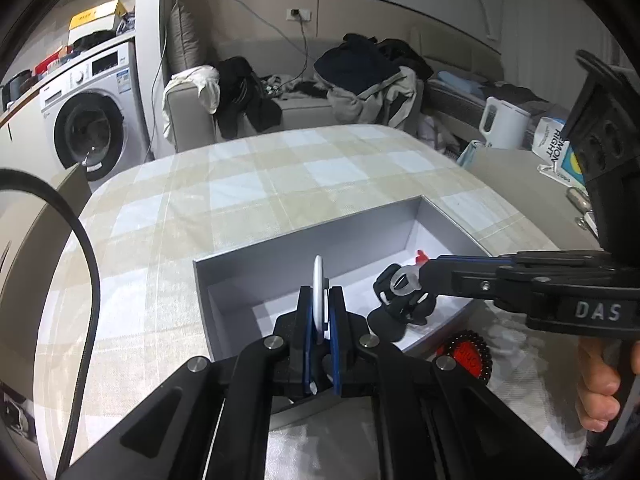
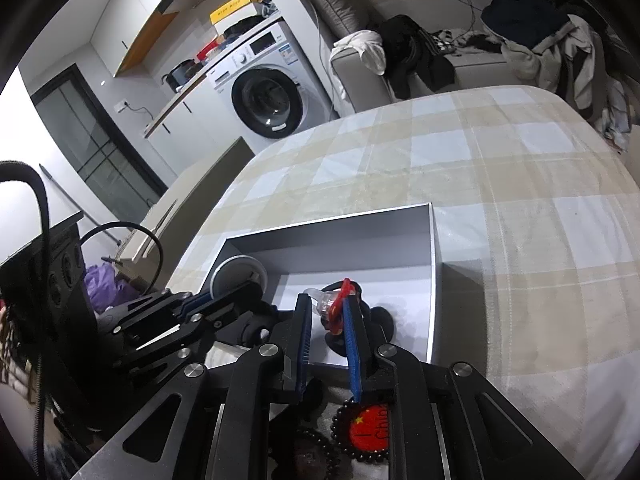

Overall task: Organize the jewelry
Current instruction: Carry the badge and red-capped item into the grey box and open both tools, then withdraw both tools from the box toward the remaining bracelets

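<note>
Shallow grey cardboard box [image 1: 304, 236], open-topped, white floor inside, sits on the checked beige-and-white tablecloth [image 1: 248, 184] — smooth straight walls, sharp corners.

Left gripper [image 1: 320, 308]: blue-padded fingers clamped on a thin white disc-shaped piece [image 1: 318, 292], held edge-on and upright over the box's near-left part. From the right wrist view the same disc [image 2: 236, 270] shows a round face with a paler rim; what it is exactly, hard to say.

Right gripper [image 2: 328, 312]: jaws narrowly apart, pressing on a small clear plastic piece with a red loop [image 2: 334, 300], above the box floor. Left wrist view shows this piece [image 1: 404, 280] as a translucent ring shape with a red tip beyond it. Under it, a black rounded shape [image 1: 390, 320] in the box — outline glossy, identity unclear.

Just outside the near wall: a round red pendant ringed with dark beads [image 2: 370, 428], partly hidden behind the gripper linkage; yellow star and partial lettering visible. A second dark bead strand [image 2: 316, 440] lies beside it, mostly in shadow.

A person's hand [image 1: 600, 384] grips the right tool's handle, cut off at the frame edge.
</note>
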{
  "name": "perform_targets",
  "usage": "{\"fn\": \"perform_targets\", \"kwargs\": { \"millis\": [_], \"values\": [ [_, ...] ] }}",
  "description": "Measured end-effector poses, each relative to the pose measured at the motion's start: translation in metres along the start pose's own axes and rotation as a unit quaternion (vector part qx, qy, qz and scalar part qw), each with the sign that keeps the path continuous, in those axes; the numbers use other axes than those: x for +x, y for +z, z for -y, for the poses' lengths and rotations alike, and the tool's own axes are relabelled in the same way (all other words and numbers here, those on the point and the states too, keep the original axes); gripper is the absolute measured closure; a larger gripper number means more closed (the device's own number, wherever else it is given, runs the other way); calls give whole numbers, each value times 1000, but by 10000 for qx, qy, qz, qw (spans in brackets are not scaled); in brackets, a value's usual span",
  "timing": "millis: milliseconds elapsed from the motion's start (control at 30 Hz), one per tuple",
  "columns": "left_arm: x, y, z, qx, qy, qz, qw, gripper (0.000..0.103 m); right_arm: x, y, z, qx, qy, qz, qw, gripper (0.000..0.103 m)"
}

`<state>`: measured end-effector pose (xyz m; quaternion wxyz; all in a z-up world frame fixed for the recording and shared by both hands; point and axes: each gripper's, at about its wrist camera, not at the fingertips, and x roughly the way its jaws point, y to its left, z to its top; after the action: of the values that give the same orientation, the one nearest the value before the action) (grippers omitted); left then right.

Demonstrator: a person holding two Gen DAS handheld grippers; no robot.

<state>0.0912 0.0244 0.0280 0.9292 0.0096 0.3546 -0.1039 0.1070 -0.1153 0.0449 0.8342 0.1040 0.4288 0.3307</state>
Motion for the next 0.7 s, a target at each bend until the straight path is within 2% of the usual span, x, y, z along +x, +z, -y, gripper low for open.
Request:
{"fn": "perform_targets", "kwargs": {
  "millis": [67,233,433,500,567,600,633,667,700],
  "values": [
    [-2,-1,2,16,8,6,10000,100,-6,-1,0,-18,104,96,9999,87],
    [-4,-2,5,126,-70,-14,9999,100,-35,-8,5,-120,213,501,9984,74],
    [-6,-6,6,134,-147,-23,9998,97,-65,-30,12,-181,38,746,9970,56],
    [-10,-8,4,91,-168,22,9998,93,-70,-37,15,-180,1,763,9969,41],
    [-15,-9,3,41,-223,46,9997,92,-73,-47,18,-204,-113,743,9970,31],
    [-16,-9,3,18,-230,42,9997,90,-73,-51,19,-244,-162,694,9972,24],
    [-19,-10,2,-6,-237,58,9997,87,-72,-55,19,-285,-202,655,9972,22],
    [-25,-13,1,-34,-225,97,9997,77,-71,-58,19,-322,-228,611,9974,18],
    [-28,-14,2,-47,-196,116,9997,62,-67,-61,20,-355,-234,533,9977,12]
  ]
}}
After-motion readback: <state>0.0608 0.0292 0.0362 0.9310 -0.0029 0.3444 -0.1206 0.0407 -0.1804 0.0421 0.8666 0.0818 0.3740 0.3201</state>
